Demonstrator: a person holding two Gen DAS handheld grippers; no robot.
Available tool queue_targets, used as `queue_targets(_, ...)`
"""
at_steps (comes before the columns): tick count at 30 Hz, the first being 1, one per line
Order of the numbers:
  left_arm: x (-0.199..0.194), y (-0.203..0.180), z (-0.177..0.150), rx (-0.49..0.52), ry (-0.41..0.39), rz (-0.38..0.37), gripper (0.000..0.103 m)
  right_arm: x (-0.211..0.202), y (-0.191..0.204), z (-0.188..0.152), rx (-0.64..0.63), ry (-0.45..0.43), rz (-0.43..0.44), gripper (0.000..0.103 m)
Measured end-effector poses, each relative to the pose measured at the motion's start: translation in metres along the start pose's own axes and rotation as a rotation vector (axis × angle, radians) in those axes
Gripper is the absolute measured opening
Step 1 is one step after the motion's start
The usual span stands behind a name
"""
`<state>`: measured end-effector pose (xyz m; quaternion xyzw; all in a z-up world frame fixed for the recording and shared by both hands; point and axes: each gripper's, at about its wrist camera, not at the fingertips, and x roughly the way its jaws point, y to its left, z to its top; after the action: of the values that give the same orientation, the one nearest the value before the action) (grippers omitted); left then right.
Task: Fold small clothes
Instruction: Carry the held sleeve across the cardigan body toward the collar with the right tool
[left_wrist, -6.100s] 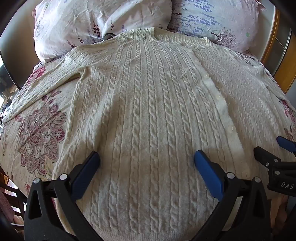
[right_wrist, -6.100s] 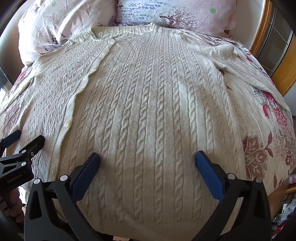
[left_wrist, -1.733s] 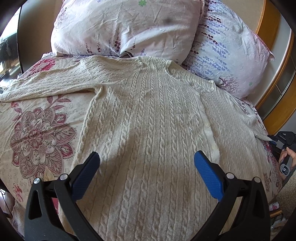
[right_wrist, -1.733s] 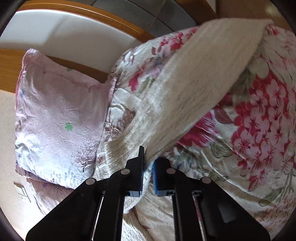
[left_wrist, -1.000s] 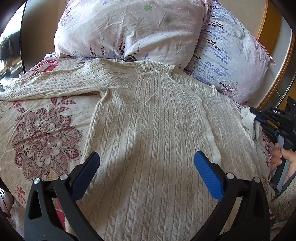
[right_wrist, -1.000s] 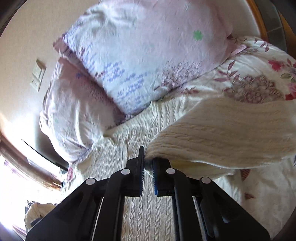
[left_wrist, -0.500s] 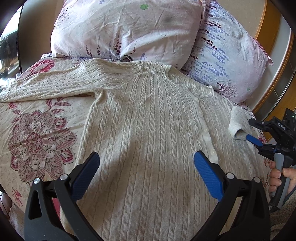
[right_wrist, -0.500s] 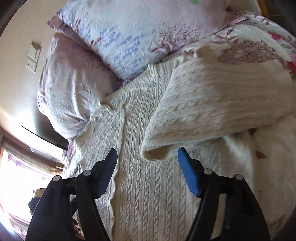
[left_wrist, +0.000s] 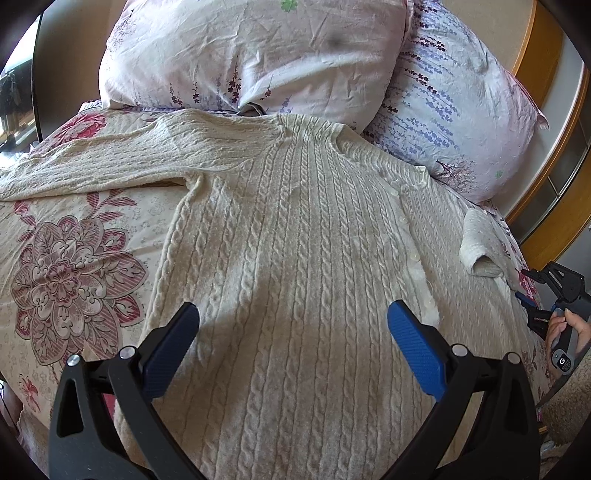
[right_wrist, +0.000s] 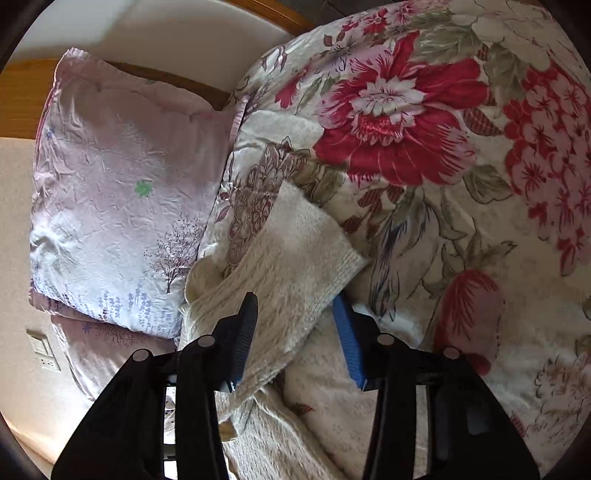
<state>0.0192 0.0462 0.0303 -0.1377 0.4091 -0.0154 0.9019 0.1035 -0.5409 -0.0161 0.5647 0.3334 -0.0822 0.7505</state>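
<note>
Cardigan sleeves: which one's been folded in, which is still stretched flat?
The sleeve by the right gripper is folded in, cuff between its closing fingers. The other sleeve lies stretched across the floral bedspread.

The cardigan's (left_wrist: 295, 258) hem runs off the bottom edge; by the cardigan, the right gripper (left_wrist: 532, 306) is cut off at the picture's edge.

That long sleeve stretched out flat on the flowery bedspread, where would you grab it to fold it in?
Probably the cuff end of the outstretched sleeve, coming from its far outer tip. It lies flat and straight away from the cardigan, so lifting the free end lets the whole length swing over the body.
</note>
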Motion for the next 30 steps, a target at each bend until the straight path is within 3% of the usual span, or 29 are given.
queue_targets(1, -0.001, 0.002, 0.000, -0.004, 0.000, 0.002, 0.101, 0.003, 0.001, 0.001, -0.003, -0.003, -0.010, 0.032)
queue_targets(3, -0.002, 0.006, 0.000, -0.009, -0.002, 0.007, 0.101, 0.011, 0.002, 0.005, -0.009, 0.003, -0.036, 0.008)
queue_targets(6, -0.007, 0.013, 0.000, -0.018, -0.009, 0.019, 0.101, 0.008, 0.022, 0.004, -0.083, -0.038, -0.031, 0.007)
queue_targets(10, -0.011, 0.027, 0.001, -0.049, -0.016, 0.032, 0.101, -0.001, 0.106, -0.020, -0.332, -0.082, 0.081, 0.007)
queue_targets(14, -0.021, 0.040, 0.005, -0.080, -0.046, 0.035, 0.101, 0.003, 0.198, -0.074, -0.566, -0.041, 0.256, 0.007)
queue_targets(17, -0.029, 0.047, 0.007, -0.082, -0.067, 0.043, 0.101, 0.025, 0.248, -0.128, -0.713, 0.050, 0.337, 0.007)
queue_targets(20, -0.035, 0.056, 0.006, -0.087, -0.074, 0.055, 0.101, 0.062, 0.272, -0.191, -0.844, 0.154, 0.320, 0.007)
queue_targets(24, -0.044, 0.072, 0.002, -0.115, -0.085, 0.080, 0.101, 0.104, 0.265, -0.267, -0.995, 0.277, 0.222, 0.007)
queue_targets(30, -0.054, 0.099, -0.004, -0.170, -0.086, 0.122, 0.101, 0.137, 0.264, -0.320, -1.055, 0.370, 0.167, 0.007)
